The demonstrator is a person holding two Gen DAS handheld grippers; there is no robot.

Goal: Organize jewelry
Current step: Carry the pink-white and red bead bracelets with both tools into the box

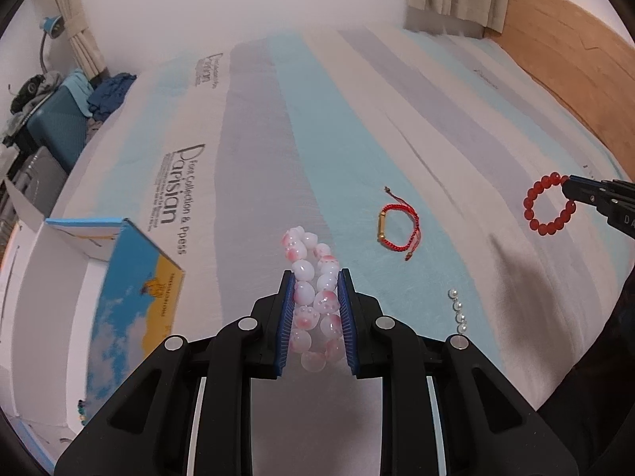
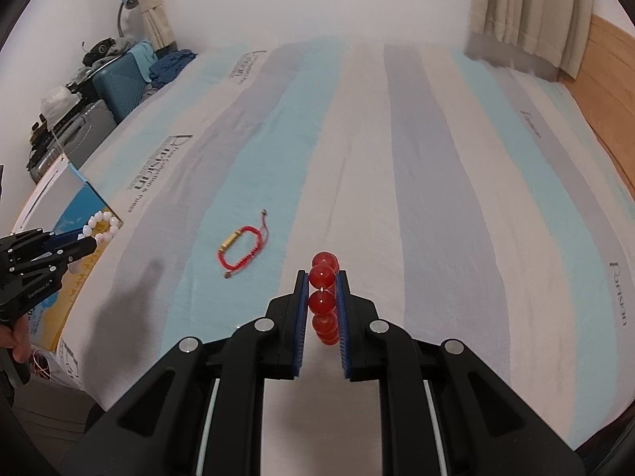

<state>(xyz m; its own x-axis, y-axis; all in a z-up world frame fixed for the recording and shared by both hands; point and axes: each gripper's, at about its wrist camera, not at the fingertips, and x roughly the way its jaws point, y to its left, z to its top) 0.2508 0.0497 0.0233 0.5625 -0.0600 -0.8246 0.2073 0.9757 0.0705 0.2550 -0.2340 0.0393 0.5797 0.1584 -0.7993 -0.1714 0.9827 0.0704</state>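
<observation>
My left gripper (image 1: 316,281) is shut on a pink-and-white bead bracelet (image 1: 313,297) and holds it above the striped bed sheet, just right of an open cardboard box (image 1: 131,289). It also shows at the left of the right wrist view (image 2: 89,240), with the bracelet (image 2: 104,225) over the box (image 2: 75,206). My right gripper (image 2: 321,277) is shut on a red bead bracelet (image 2: 323,297), seen edge-on; it hangs as a ring in the left wrist view (image 1: 549,208). A red cord bracelet (image 1: 399,224) with a gold tube lies on the sheet between the grippers (image 2: 242,250).
A short string of white pearls (image 1: 457,311) lies on the sheet near my left gripper. Small beads (image 1: 82,410) lie inside the box. Suitcases and clothes (image 2: 119,75) stand beyond the bed's left edge. A wooden headboard (image 1: 563,63) runs along the right.
</observation>
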